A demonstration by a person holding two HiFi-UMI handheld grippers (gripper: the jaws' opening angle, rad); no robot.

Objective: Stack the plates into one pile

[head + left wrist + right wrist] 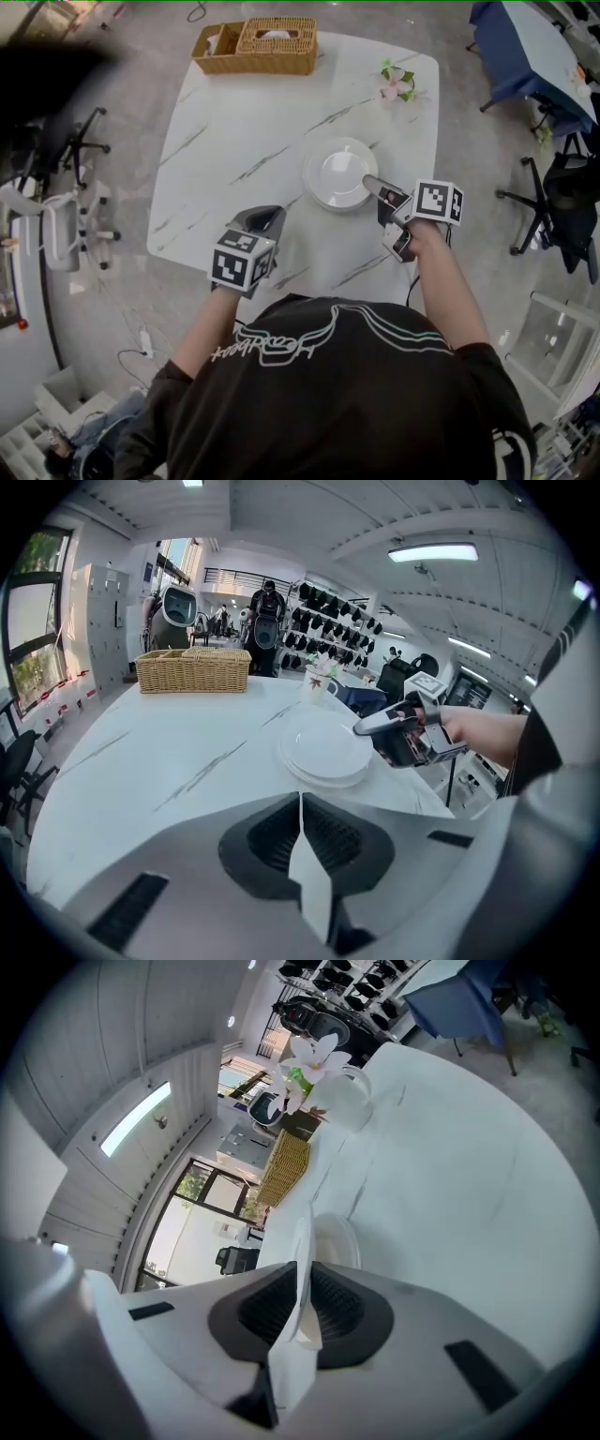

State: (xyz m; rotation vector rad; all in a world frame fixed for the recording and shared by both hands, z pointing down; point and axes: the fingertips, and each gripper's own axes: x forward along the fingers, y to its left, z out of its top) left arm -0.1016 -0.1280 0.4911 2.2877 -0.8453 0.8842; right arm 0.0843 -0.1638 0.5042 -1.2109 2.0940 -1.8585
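- Both jaw pairs are closed; the left gripper [302, 803] holds nothing, above the white marble table [234, 122].
- Seemingly the right gripper [368, 179] pinches the rim of the top round white ceramic plate [335, 171].

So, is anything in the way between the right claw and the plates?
Nothing visible. The right claw is at the pile's rim, shut on the top plate's edge. The basket and flower sit well beyond.
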